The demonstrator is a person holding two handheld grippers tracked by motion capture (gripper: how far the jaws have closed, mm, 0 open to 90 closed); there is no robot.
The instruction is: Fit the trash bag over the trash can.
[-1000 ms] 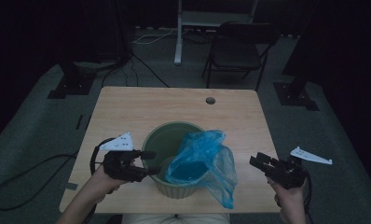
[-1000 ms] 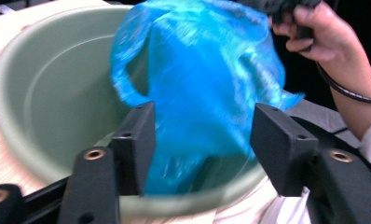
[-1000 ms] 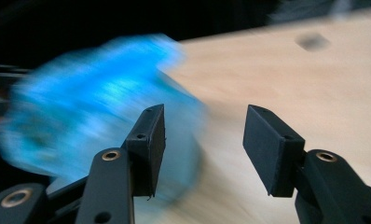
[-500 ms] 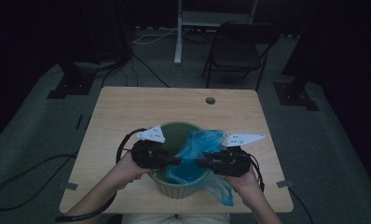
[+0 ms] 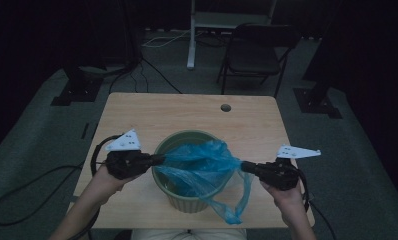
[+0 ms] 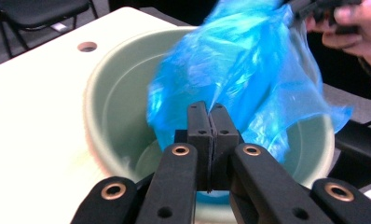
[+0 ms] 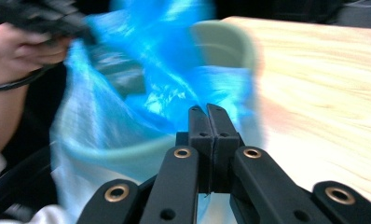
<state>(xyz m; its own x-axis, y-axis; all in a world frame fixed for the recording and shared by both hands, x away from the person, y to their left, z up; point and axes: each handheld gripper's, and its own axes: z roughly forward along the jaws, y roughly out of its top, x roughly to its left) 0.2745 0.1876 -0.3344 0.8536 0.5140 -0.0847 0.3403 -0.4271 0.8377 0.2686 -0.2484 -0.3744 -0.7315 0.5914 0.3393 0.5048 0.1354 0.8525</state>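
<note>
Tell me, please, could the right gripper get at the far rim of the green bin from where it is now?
Probably not at once. The right gripper is shut on the blue bag, stretched over the green bin toward the left gripper. It would have to let go; the bare far rim looks otherwise unobstructed.

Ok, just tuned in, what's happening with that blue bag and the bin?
A person at the table holds a gripper in each hand. Both have just closed on the thin blue plastic bag: the left gripper pinches its left edge, the right gripper its right edge. The bag is stretched between them over the mouth of the green bin, partly inside it, with one loose part hanging down the bin's front. It is not yet fitted around the rim.
</note>
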